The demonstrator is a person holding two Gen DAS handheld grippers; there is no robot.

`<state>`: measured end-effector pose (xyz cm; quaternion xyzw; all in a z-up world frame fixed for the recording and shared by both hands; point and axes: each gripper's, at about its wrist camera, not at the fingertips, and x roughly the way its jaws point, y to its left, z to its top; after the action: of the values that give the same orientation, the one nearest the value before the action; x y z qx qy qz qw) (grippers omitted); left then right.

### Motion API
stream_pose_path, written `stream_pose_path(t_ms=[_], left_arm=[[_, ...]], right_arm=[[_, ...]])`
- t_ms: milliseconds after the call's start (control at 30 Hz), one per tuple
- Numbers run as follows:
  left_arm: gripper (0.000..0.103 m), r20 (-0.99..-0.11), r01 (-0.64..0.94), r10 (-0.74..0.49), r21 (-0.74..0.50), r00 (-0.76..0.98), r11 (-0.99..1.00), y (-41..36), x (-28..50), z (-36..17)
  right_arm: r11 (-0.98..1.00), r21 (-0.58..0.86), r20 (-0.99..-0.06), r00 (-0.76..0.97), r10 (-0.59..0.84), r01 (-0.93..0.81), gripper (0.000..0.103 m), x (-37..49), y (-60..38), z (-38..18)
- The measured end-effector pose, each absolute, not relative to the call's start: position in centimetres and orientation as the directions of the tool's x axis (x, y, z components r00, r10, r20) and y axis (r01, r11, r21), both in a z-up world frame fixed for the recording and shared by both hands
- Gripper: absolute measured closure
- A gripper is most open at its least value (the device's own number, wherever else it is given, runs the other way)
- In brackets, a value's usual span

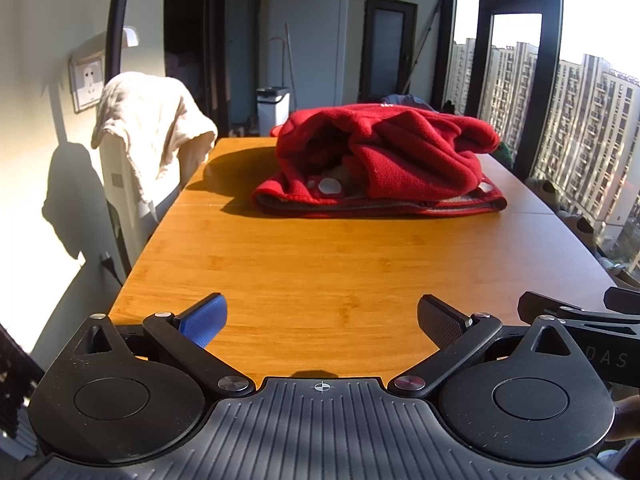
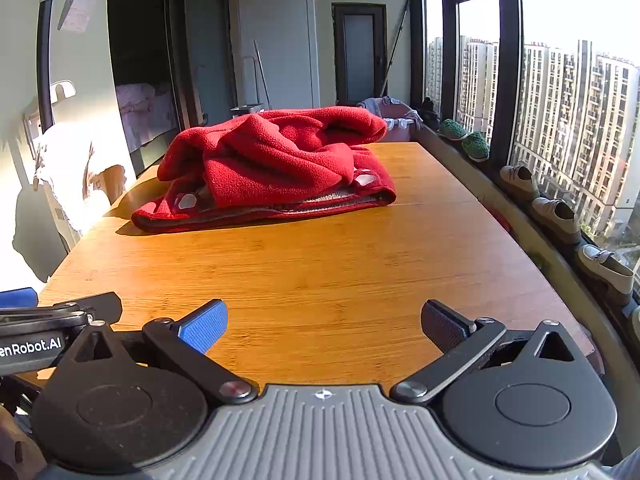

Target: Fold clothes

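Observation:
A red fleece garment [image 1: 384, 160] lies crumpled in a heap on the far half of the wooden table [image 1: 320, 272]; the right wrist view shows the same red garment [image 2: 272, 168] on the table [image 2: 320, 264], its hem facing me. My left gripper [image 1: 322, 322] hovers open over the table's near edge, far short of the cloth, with nothing between its fingers. My right gripper [image 2: 324, 322] is open too and empty, beside the left one. The right tool's edge [image 1: 580, 312] shows in the left wrist view, and the left tool [image 2: 60, 316] in the right wrist view.
A chair draped with a cream cloth [image 1: 148, 128] stands at the table's left side. A white bin [image 1: 273, 110] is beyond the far end. Several shoes [image 2: 556, 216] line the windowsill on the right, along tall windows.

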<state>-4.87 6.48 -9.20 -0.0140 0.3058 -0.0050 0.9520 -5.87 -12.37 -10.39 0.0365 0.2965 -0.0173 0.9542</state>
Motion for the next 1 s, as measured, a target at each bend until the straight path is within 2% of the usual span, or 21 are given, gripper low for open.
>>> stream_pose_path(t_ms=[1000], left_arm=[[0.0,-0.578,-0.016,0.02,0.012,0.816,1.0,6.37,-5.22,-9.45]], right_arm=[[0.998,0.05,-0.558,0.83,-0.007,0.042,0.0,-6.1,-12.15,-10.55]])
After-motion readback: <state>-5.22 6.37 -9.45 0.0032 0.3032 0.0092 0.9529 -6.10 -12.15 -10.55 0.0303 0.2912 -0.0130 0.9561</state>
